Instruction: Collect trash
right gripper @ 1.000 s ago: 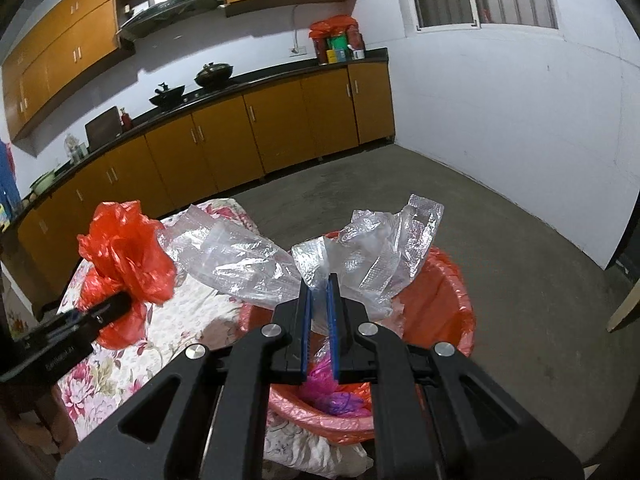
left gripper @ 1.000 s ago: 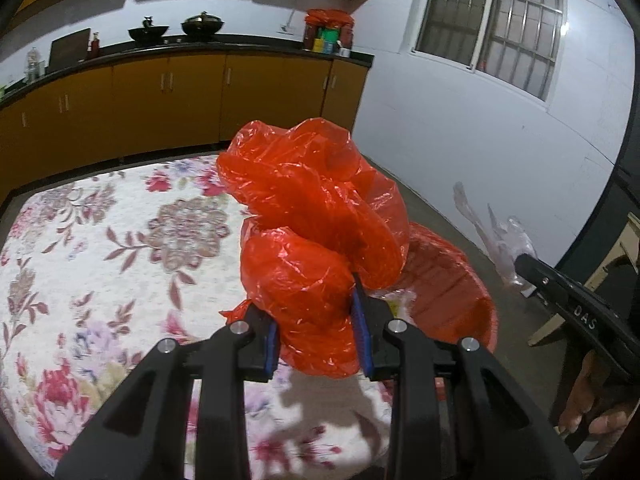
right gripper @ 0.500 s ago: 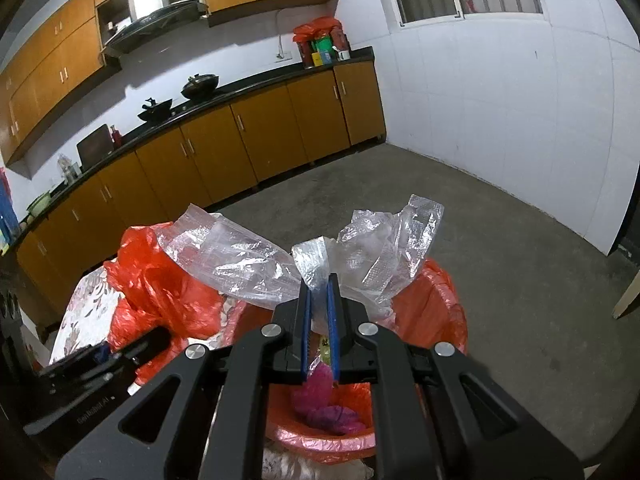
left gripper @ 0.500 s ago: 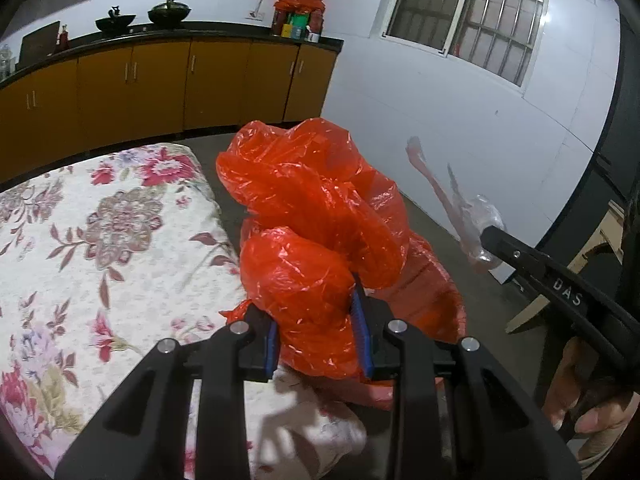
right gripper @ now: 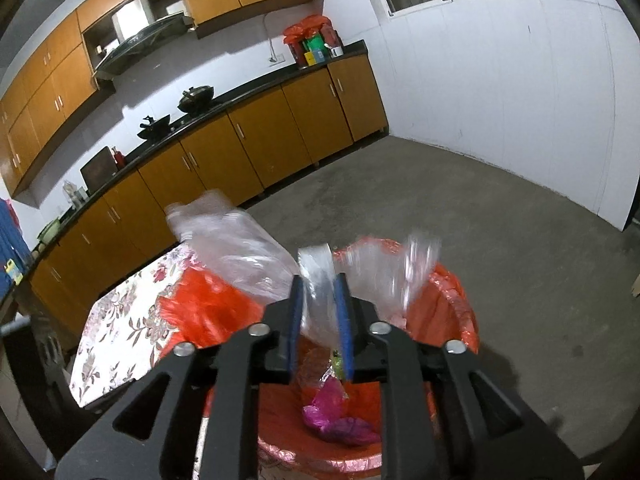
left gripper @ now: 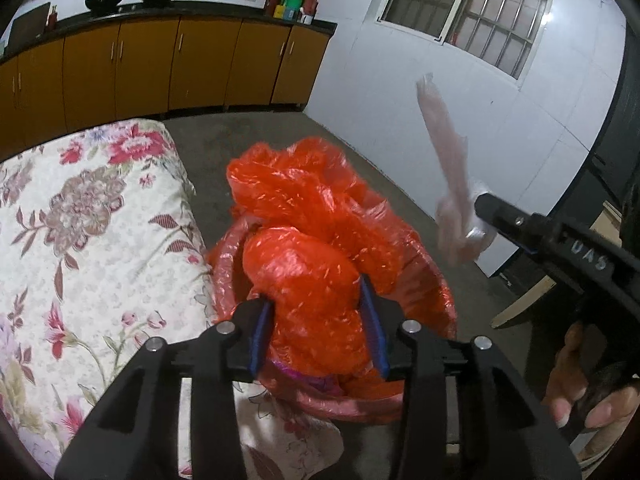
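Two grippers are over the bin, and both are letting go. Your left gripper has the crumpled red plastic bag between its blue pads; the jaws are opening, and the pads now stand just off the bag's sides instead of pressing it. The bag sits directly above the red-lined trash bin, its lower bulk between the jaws and its upper folds rising over the bin's far rim.

Your right gripper carries the clear plastic bag. Its jaws are also opening, to a narrow gap, with the bag's gathered neck between the pads; you cannot tell from the blur whether the pads touch the film. The clear bag spreads left and right above the jaw tips, over the bin's near rim.

Inside the bin, a magenta wrapper lies on the bottom, seen through the right gripper's fingers.

The bin stands on the concrete floor, touching the right edge of the floral-cloth table near its front right corner. In the left wrist view your right hand grips the handle at the lower right, the clear bag blurred at its gripper's tip.
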A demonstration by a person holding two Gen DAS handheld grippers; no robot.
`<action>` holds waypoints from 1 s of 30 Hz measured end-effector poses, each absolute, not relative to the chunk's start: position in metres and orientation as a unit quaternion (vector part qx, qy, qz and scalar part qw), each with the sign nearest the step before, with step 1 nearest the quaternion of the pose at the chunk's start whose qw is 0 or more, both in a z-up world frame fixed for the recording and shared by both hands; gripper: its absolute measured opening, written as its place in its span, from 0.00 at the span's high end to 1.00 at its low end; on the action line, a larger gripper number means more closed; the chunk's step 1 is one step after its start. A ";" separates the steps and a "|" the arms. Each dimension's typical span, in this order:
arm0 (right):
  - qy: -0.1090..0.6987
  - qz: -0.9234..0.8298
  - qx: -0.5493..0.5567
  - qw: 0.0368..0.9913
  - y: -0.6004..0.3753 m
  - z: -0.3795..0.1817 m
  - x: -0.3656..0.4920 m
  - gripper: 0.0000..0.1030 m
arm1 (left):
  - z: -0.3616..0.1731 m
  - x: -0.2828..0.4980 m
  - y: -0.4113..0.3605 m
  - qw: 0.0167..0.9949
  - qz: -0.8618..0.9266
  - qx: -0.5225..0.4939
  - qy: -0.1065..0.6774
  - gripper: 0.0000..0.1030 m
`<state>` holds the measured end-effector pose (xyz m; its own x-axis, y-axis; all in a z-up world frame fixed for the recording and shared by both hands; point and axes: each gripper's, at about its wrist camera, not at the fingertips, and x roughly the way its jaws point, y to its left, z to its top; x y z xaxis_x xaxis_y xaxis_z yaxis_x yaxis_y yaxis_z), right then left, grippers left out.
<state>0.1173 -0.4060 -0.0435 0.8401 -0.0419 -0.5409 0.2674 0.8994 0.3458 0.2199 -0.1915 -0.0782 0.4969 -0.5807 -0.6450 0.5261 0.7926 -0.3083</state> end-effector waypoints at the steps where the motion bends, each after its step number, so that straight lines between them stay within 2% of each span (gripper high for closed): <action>1: 0.271 -0.083 0.211 0.936 -0.406 -0.044 0.116 0.76 | -0.080 0.220 -0.191 0.863 -0.320 -0.036 0.388 0.59; 9: 0.274 -0.090 0.204 0.936 -0.406 -0.045 0.107 0.74 | -0.085 0.217 -0.185 0.862 -0.316 -0.037 0.393 0.55; 11: 0.274 -0.094 0.191 0.938 -0.402 -0.042 0.101 0.68 | -0.083 0.215 -0.183 0.865 -0.313 -0.036 0.390 0.53; 13: 0.270 -0.095 0.181 0.941 -0.399 -0.039 0.093 0.58 | -0.078 0.209 -0.176 0.872 -0.306 -0.034 0.382 0.48; 14: 0.268 -0.094 0.175 0.943 -0.397 -0.036 0.089 0.55 | -0.075 0.206 -0.172 0.876 -0.301 -0.034 0.376 0.44; 16: 0.263 -0.094 0.163 0.946 -0.392 -0.033 0.080 0.40 | -0.067 0.197 -0.160 0.886 -0.288 -0.032 0.361 0.35; 20: 0.250 -0.108 0.133 0.953 -0.376 -0.026 0.059 0.27 | -0.049 0.174 -0.134 0.909 -0.258 -0.022 0.327 0.21; 24: 0.228 -0.131 0.114 0.958 -0.361 -0.021 0.035 0.16 | -0.032 0.144 -0.103 0.931 -0.219 -0.018 0.291 0.09; 30: 0.255 -0.136 0.094 0.953 -0.339 -0.021 0.014 0.12 | -0.020 0.105 -0.065 0.955 -0.148 0.002 0.256 0.04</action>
